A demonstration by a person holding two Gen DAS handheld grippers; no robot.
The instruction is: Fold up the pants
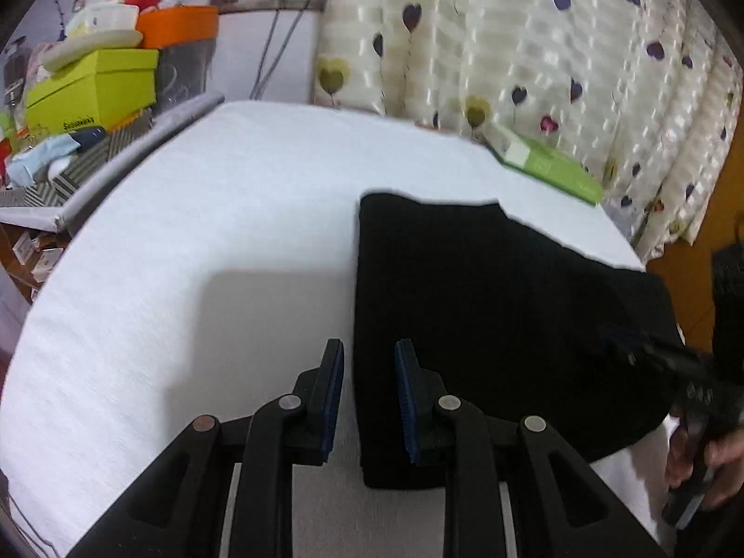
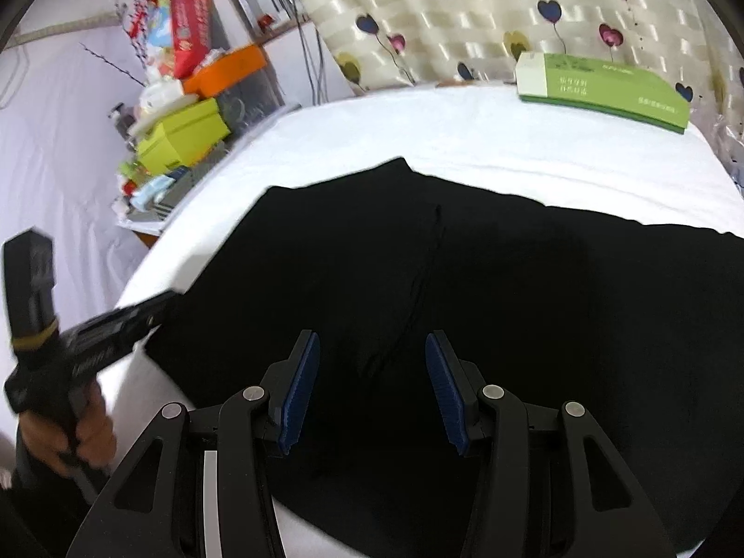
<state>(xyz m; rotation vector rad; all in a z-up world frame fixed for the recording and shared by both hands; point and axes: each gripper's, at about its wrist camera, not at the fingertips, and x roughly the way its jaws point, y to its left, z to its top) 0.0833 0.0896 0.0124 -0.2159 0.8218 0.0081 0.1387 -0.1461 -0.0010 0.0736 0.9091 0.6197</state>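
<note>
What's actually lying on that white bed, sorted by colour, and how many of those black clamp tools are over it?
Black: 1, the pants, lying flat on the white bed
Green: 1, a flat box near the far edge by the curtain
Clamp tools: 2, the left gripper and the right gripper, both with fingers apart and holding nothing
Total: 4

Both grippers were black plastic linkages with round silver pivot pins. The left gripper [image 1: 369, 400] and right gripper [image 2: 372, 388] carried ribbed blue pads [image 2: 300, 395]. At nine o'clock in the right wrist view, a yellow band [image 2: 35, 342] ringed the handle.
</note>
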